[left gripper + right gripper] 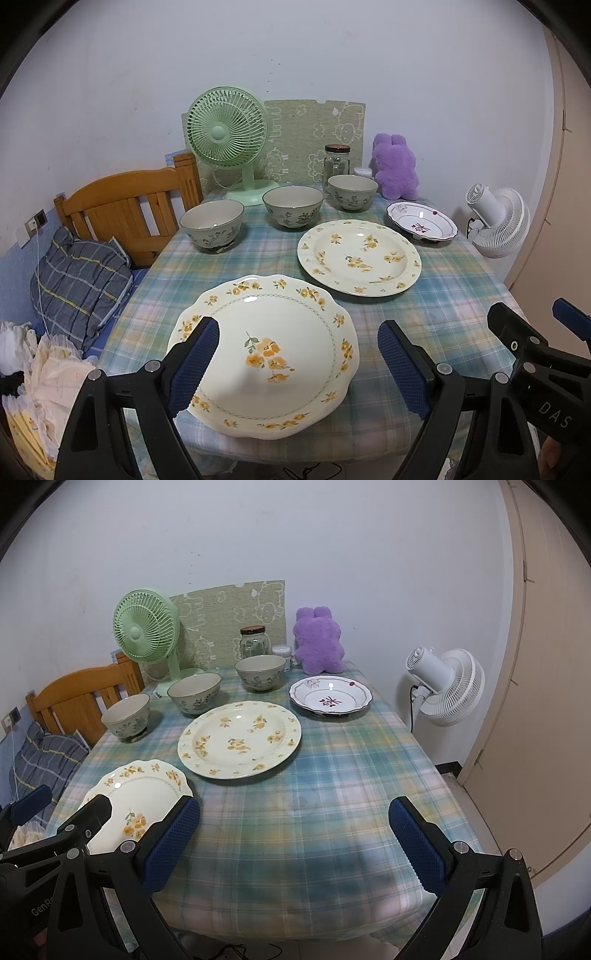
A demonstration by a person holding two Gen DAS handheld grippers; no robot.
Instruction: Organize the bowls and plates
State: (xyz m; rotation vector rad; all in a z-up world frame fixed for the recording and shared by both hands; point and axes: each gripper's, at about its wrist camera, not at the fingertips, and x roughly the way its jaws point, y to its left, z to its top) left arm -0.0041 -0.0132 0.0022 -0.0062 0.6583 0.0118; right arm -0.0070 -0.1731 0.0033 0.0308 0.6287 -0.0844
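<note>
A scalloped yellow-flower plate [269, 354] [136, 797] lies at the table's near left edge. A round yellow-flower plate [358, 256] [240, 738] lies behind it. A small white plate with a purple motif [421, 221] [330, 696] sits at the far right. Three grey-green floral bowls [212, 225] [293, 205] [352, 190] stand in a row at the back, also in the right wrist view [126, 716] [194, 692] [260, 672]. My left gripper [297, 365] is open, hovering over the scalloped plate. My right gripper [295, 843] is open and empty over bare tablecloth.
A green fan [227, 136], a glass jar [336, 162], a purple plush toy [395, 166] and a patterned mat stand at the table's back. A white fan [447, 686] stands right of the table. A wooden bed frame [122, 206] and pillow [77, 284] lie left.
</note>
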